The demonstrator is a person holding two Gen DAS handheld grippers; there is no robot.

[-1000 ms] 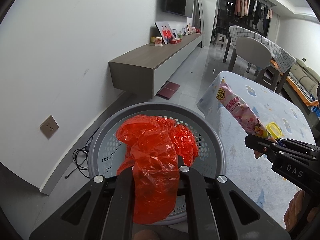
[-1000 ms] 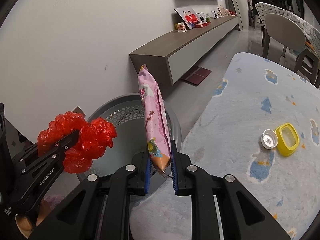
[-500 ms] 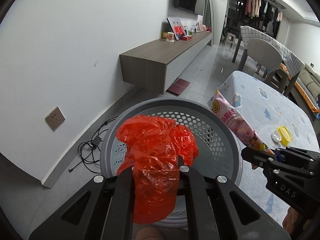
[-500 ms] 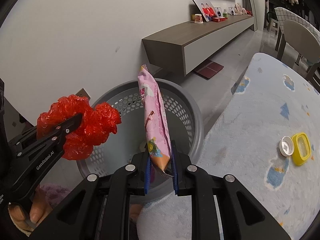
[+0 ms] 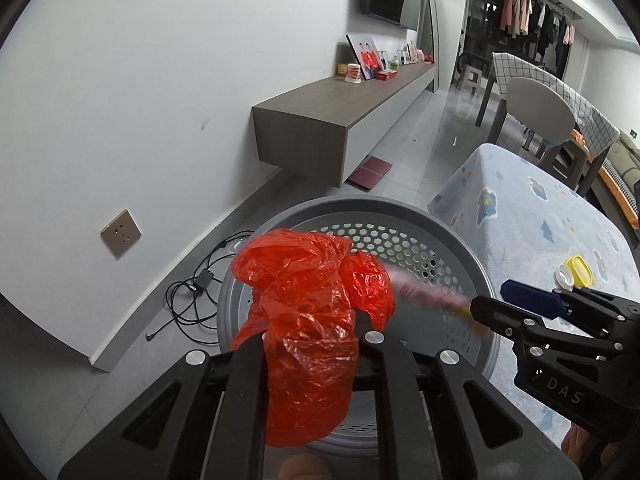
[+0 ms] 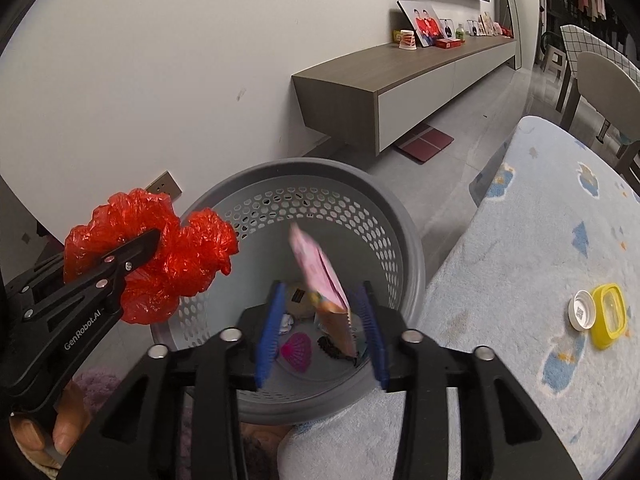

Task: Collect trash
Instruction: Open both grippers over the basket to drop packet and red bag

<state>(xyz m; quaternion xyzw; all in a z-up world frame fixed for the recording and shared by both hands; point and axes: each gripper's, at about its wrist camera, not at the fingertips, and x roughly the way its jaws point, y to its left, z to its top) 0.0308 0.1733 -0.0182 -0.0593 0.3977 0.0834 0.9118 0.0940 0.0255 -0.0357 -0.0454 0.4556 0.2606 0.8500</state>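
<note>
Presently the right gripper [image 6: 322, 330] has just been opening its jaws; the pink snack wrapper [image 6: 320, 272] sits loose between the blue pads, tipping into the grey basket [image 6: 404, 240]. The left gripper [image 5: 310, 354] is clamped on the red plastic bag [image 5: 308, 312], over the basket's near rim. Judged: both items are light, soft and crinkly; the bag is best pinched at its bunched middle. Both grippers pitch steeply downward, the right nearer the tabletop [image 6: 520, 240].

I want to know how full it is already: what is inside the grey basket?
At the bottom of the grey basket lie a pink shell-shaped piece, a dark scrap and a yellowish wrapper. The pink snack packet and blue fingers cover the rest.
</note>
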